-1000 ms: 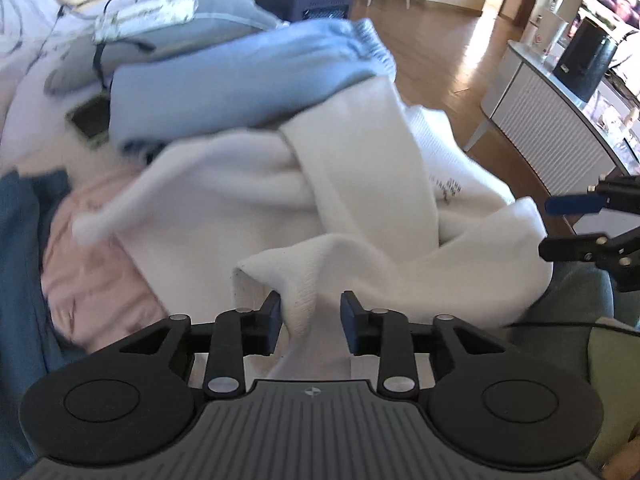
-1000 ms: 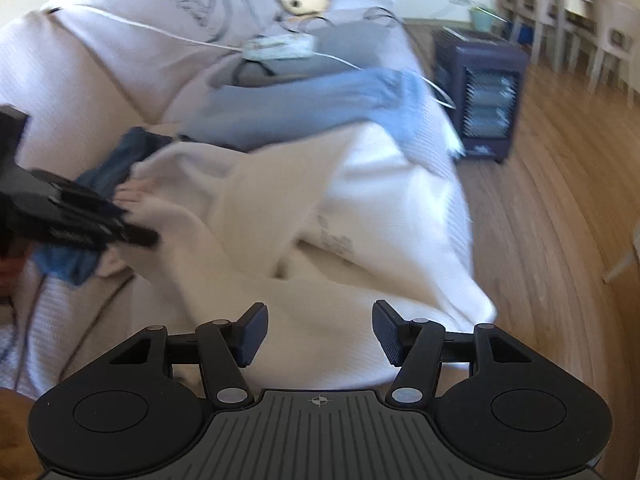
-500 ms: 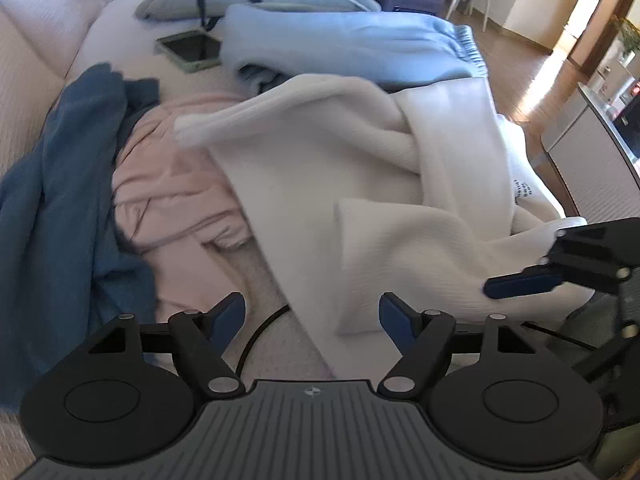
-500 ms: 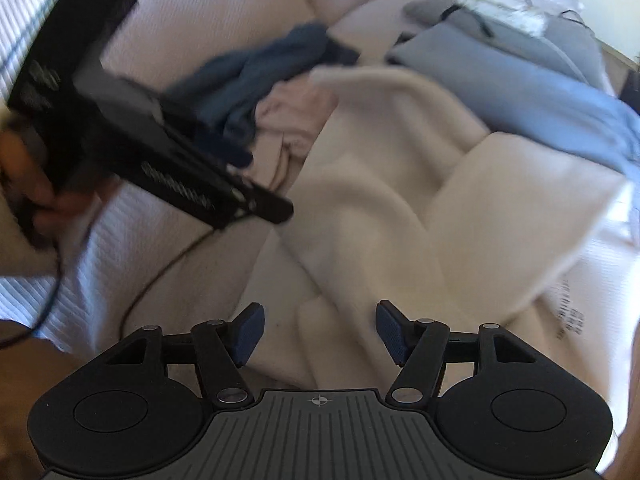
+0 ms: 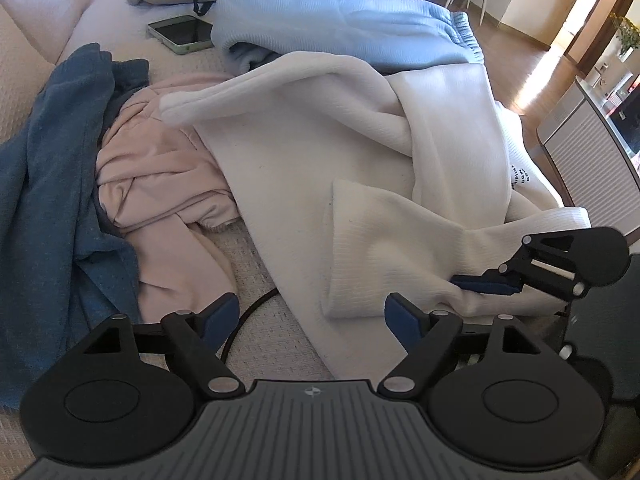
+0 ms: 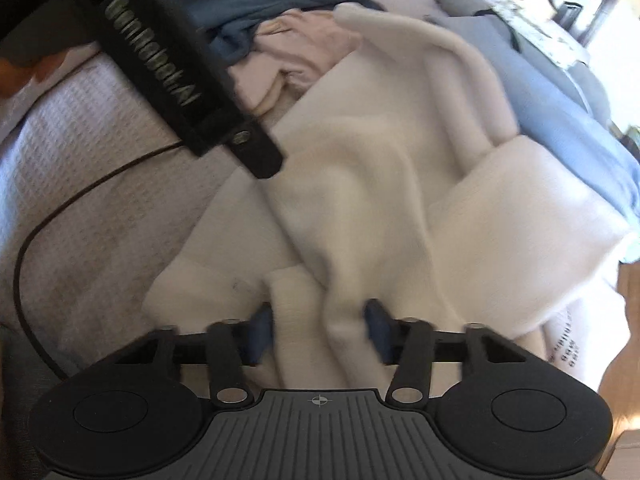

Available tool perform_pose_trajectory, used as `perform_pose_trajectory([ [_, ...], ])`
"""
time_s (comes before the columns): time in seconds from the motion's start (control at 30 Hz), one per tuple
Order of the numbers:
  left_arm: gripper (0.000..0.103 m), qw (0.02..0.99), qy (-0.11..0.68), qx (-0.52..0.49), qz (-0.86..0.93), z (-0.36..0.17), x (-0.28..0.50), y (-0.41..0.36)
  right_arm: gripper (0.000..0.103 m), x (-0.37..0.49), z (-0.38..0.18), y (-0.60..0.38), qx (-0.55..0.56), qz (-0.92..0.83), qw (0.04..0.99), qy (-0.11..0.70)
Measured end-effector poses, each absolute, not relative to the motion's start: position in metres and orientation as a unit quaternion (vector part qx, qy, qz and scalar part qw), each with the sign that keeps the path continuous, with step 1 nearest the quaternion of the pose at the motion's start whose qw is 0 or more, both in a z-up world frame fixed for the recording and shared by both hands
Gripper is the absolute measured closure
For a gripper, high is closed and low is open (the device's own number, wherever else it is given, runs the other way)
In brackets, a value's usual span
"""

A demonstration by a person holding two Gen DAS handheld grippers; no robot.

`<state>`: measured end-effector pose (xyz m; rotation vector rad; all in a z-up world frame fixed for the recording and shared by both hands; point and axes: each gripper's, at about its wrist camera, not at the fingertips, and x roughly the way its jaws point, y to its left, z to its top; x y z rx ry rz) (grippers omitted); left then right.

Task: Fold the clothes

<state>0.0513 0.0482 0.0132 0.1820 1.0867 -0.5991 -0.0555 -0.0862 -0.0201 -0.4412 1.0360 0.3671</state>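
A cream sweater point(image 5: 320, 152) lies rumpled across the bed, one sleeve point(image 5: 248, 84) stretched to the left. My left gripper point(image 5: 312, 314) hovers over its near edge. Its jaws are wide and still opening, with only bed cover and the sweater's hem below them and no cloth pinched. My right gripper point(image 6: 319, 334) is closing on a bunched fold of the cream sweater point(image 6: 384, 168), and cloth fills the gap between its blue pads. In the left wrist view the right gripper point(image 5: 486, 284) comes in from the right with a pad on the sweater's near corner.
A pink garment point(image 5: 160, 184) and a dark blue one point(image 5: 48, 200) lie left of the sweater. A light blue garment point(image 5: 340, 28) and a phone point(image 5: 182, 34) sit behind it. A black cable point(image 5: 248, 312) crosses the bed cover. A white cabinet point(image 5: 580, 152) stands at the right.
My left gripper let go of the cream sweater's edge and opened wide. My right gripper swung down to the sweater's near fold and narrowed around it.
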Motion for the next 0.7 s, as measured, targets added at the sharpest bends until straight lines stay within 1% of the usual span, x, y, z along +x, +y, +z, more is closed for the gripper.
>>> perform_pose_trajectory([
  [0.03,0.024,0.810,0.508,0.085,-0.280,0.013,0.051,0.049,0.073,-0.055,-0.017,-0.090,-0.198,0.169,0.834,0.487],
  [0.1,0.024,0.810,0.508,0.084,-0.281,0.013,0.049,0.049,0.080,-0.055,-0.011,-0.099,-0.178,0.163,0.842,0.483],
  [0.13,0.024,0.810,0.508,0.083,-0.281,0.012,0.049,0.049,0.082,-0.056,-0.006,-0.105,-0.164,0.161,0.848,0.478],
  [0.27,0.024,0.809,0.509,0.085,-0.283,0.011,0.049,0.047,0.083,-0.066,0.021,-0.124,-0.140,0.144,0.873,0.445],
  [0.4,0.023,0.809,0.507,0.087,-0.286,0.011,0.051,0.044,0.083,-0.076,0.060,-0.144,-0.115,0.115,0.900,0.405],
  [0.6,0.022,0.804,0.511,0.089,-0.290,0.009,0.051,0.037,0.083,-0.082,0.118,-0.192,-0.031,0.080,0.937,0.339],
  [0.7,0.022,0.802,0.514,0.090,-0.291,0.007,0.051,0.036,0.083,-0.078,0.135,-0.208,-0.008,0.057,0.949,0.309],
])
